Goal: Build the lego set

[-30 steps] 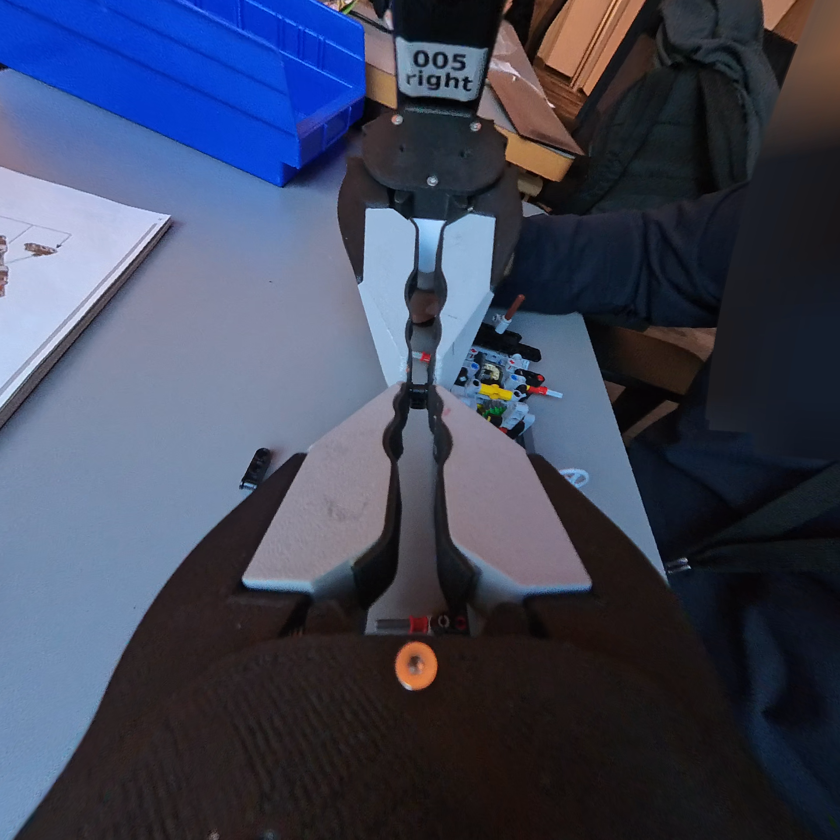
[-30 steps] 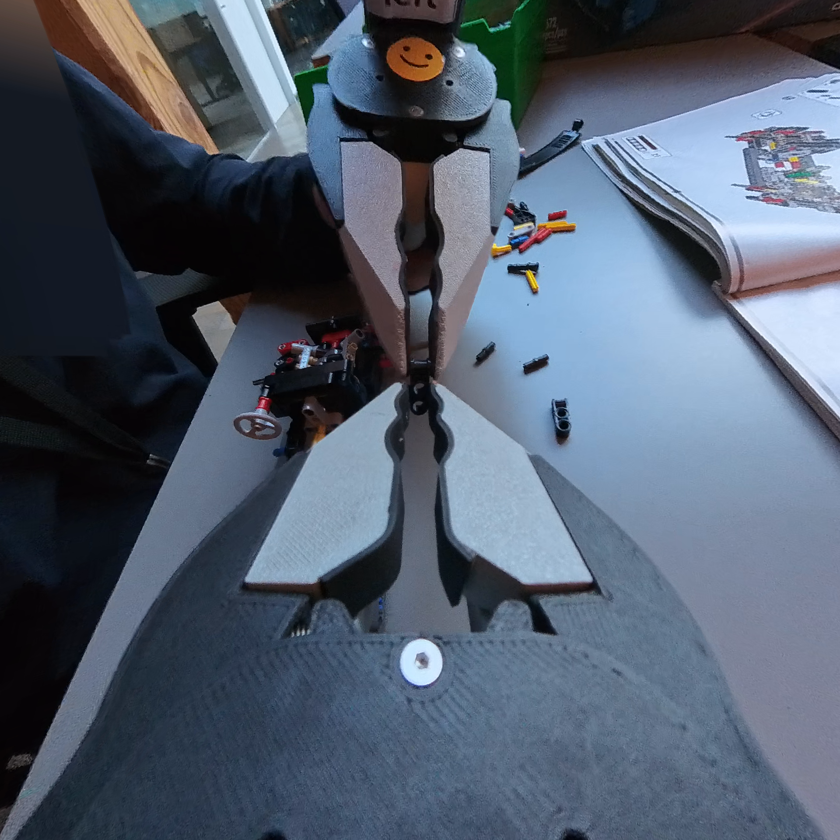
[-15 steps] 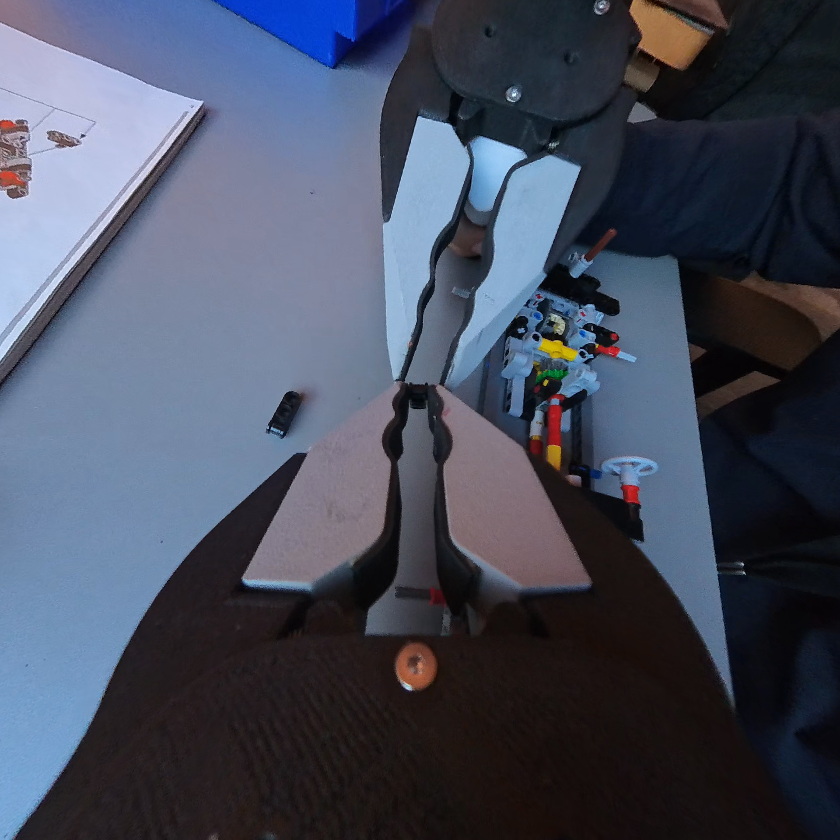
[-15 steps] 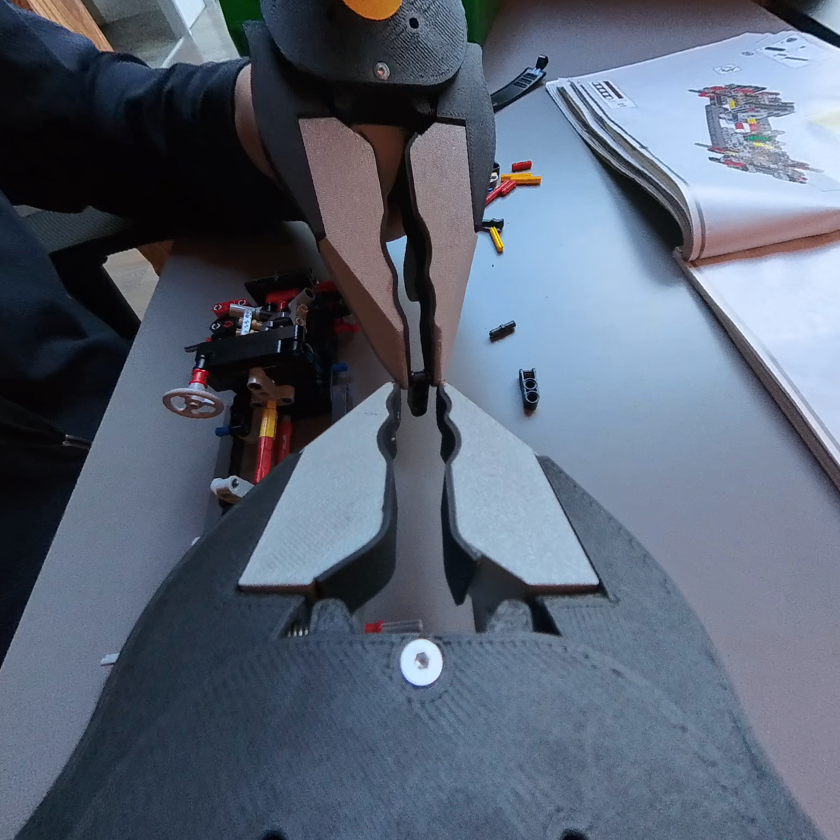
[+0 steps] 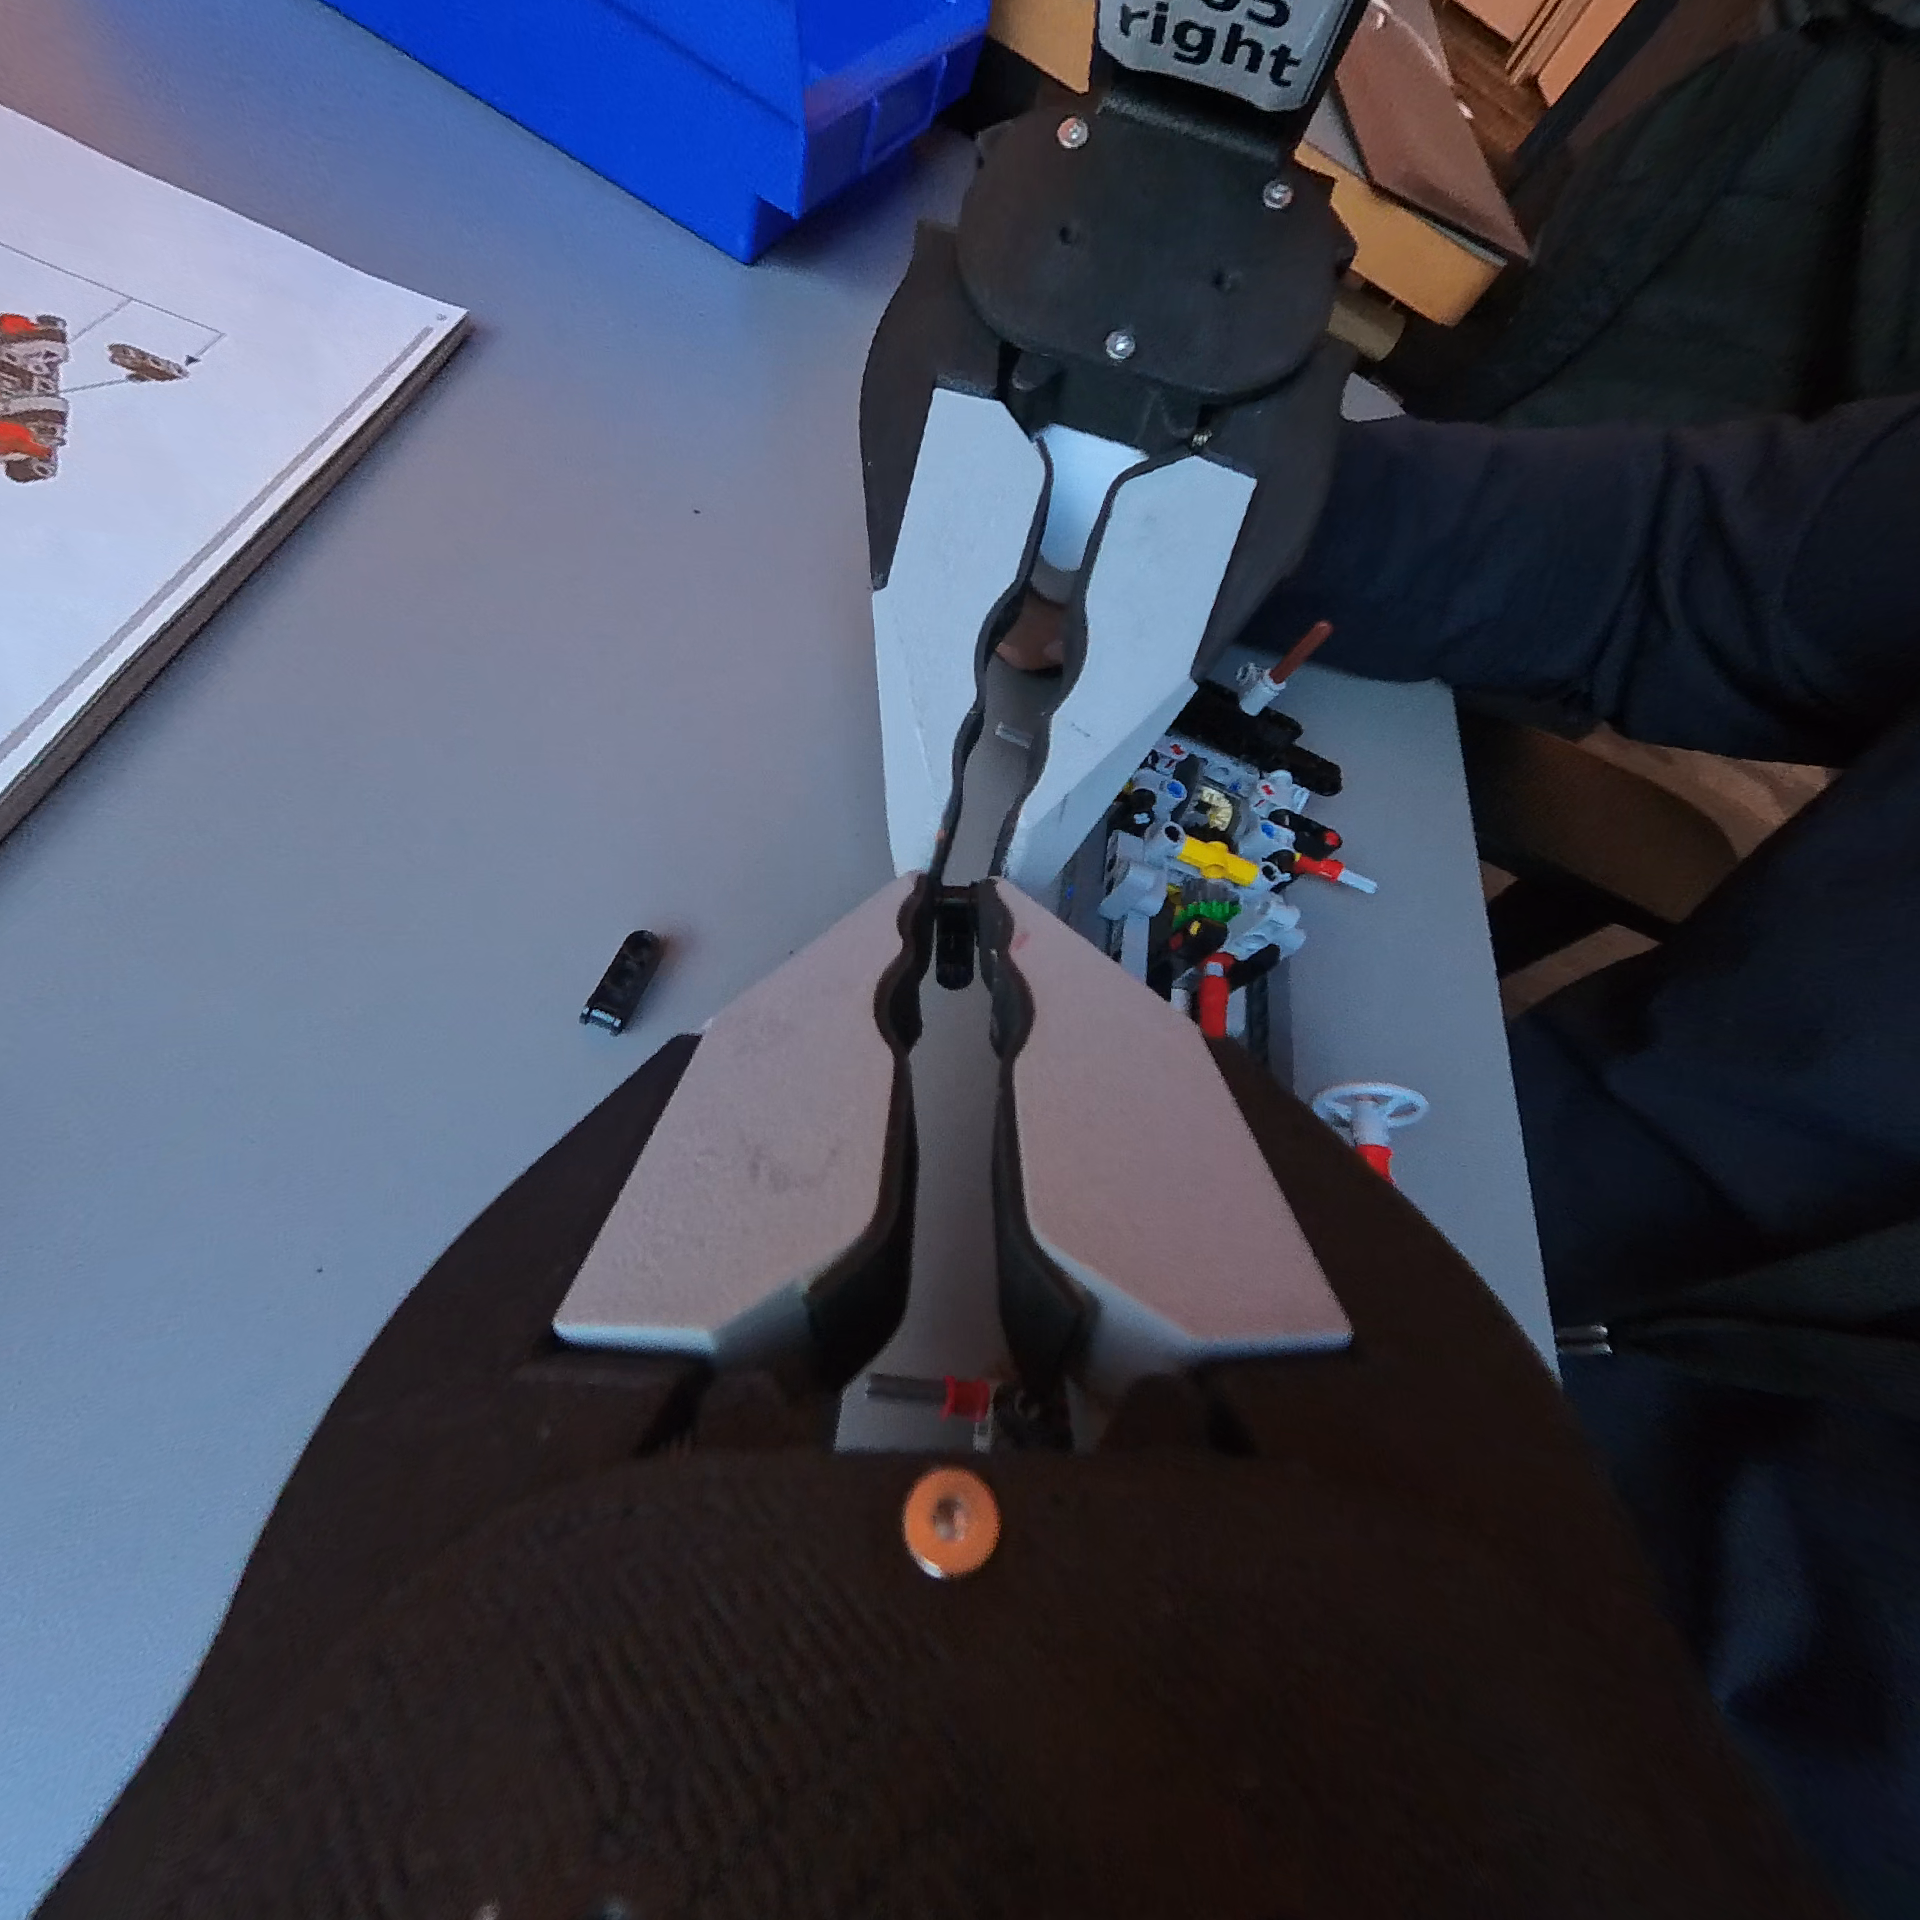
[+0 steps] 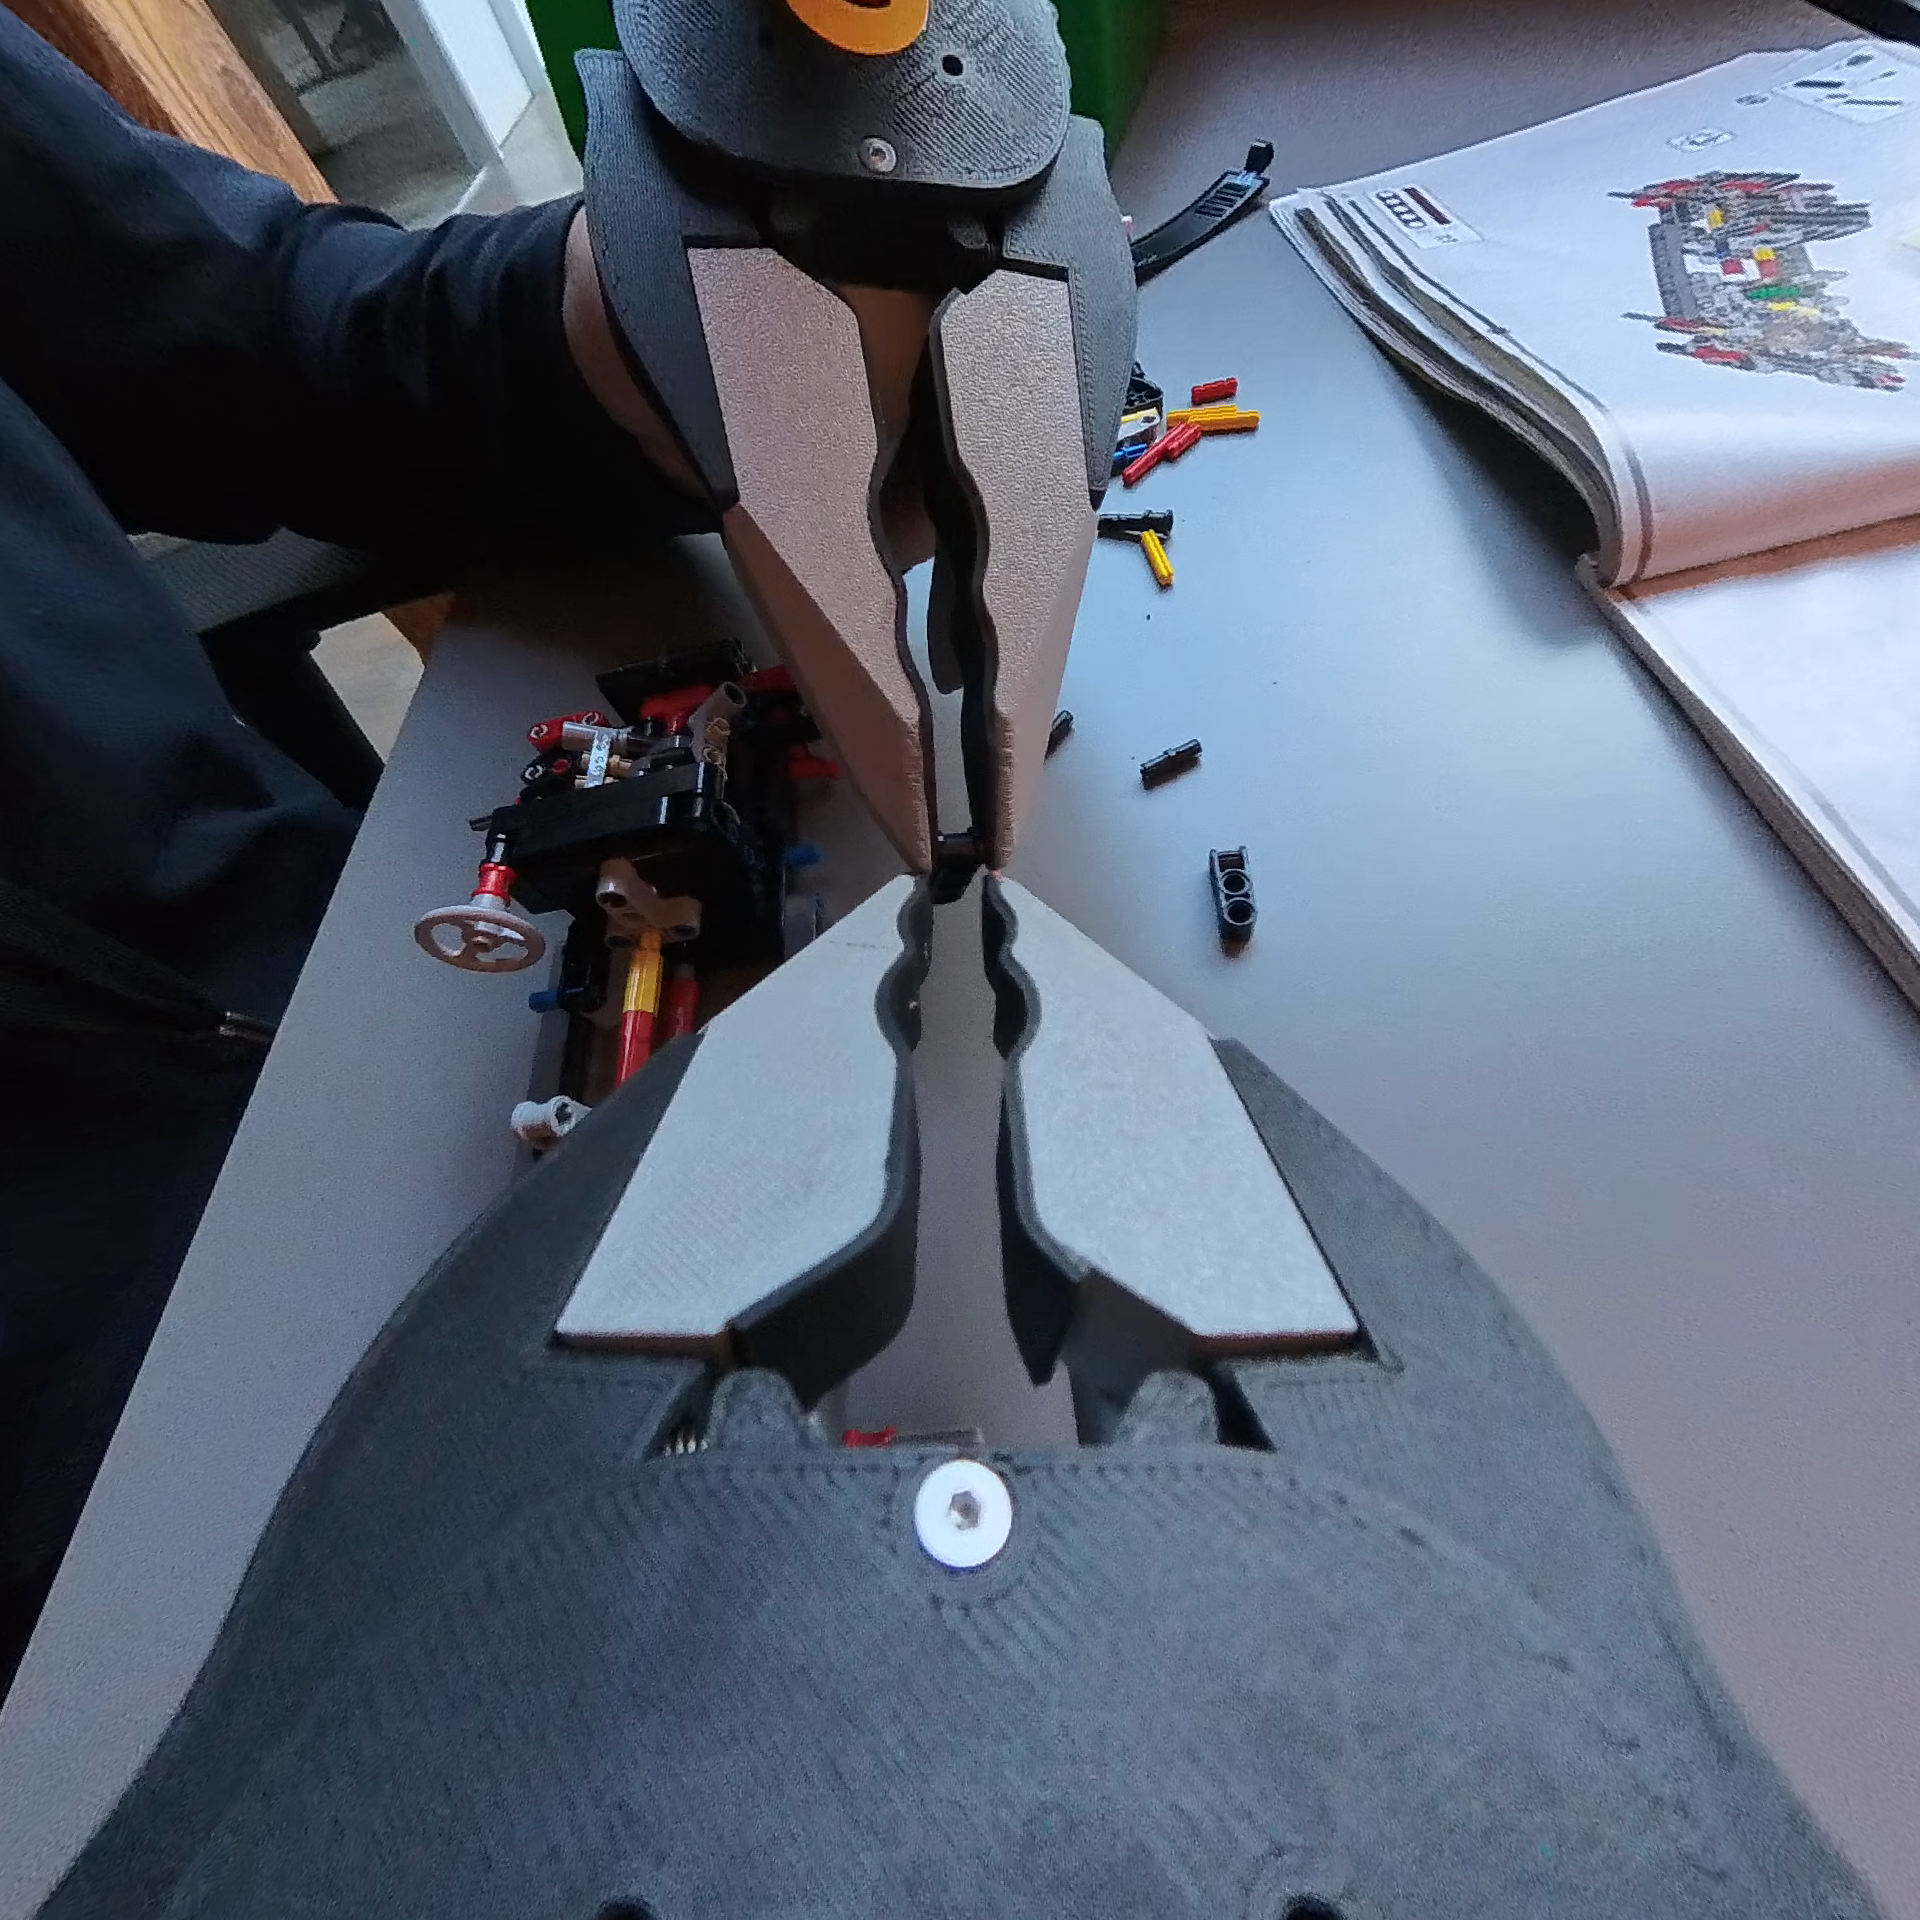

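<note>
Left tool: fingers nearly together, the two pads pressed on a small black connector piece held at the very tips, above the bench.
Right tool: tip to tip with the left tool; its fingers stand a little apart, and the lower end of the black piece reaches just between the tips. Whether its pads press on the piece cannot be told.
Black connector piece: in the air between the two tools, over the grey bench, clear of the surface.
Nearest on the bench, model side: a part-built brick model with black frame, red and yellow axles and a pale steering wheel on a red stub, just beside the tools.
Nearest on the bench, other side: a black two-hole connector lying alone, with a short black pin a little beyond it.
Farther out: a scatter of red, yellow and black pins near the left tool's body.
Booklet: an open instruction booklet with coloured pictures, along the bench edge.
Bins: a blue bin at the far end in the left wrist view; a green bin behind the left tool in the right wrist view.
Person: dark sleeves behind both tools.
</note>
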### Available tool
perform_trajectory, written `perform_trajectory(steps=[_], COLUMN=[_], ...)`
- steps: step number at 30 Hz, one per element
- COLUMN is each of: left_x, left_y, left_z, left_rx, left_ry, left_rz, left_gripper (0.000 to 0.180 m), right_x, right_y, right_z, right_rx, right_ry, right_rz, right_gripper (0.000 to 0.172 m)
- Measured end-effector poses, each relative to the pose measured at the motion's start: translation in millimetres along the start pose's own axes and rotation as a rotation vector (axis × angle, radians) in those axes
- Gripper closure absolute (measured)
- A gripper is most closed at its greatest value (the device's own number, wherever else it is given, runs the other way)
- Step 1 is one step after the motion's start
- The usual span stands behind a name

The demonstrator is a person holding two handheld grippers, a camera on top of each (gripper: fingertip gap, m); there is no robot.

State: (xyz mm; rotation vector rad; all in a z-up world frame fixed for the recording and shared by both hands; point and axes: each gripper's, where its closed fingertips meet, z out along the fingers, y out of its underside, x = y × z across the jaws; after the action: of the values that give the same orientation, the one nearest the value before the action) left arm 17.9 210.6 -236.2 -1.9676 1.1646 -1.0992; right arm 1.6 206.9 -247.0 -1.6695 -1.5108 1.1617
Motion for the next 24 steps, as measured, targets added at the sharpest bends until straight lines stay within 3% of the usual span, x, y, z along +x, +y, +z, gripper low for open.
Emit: perform_trajectory(steps=[24], left_x=[7], left_y=[-26], left_z=[-12], left_rx=[0.182], left_ry=[0.088], left_rz=[-0.081], left_gripper=[0.175], right_x=[-6], right_y=[-27], right_z=[-15], right_rx=[0.194], right_ry=[-0.146], right_rz=[0.165], right_gripper=[0.168])
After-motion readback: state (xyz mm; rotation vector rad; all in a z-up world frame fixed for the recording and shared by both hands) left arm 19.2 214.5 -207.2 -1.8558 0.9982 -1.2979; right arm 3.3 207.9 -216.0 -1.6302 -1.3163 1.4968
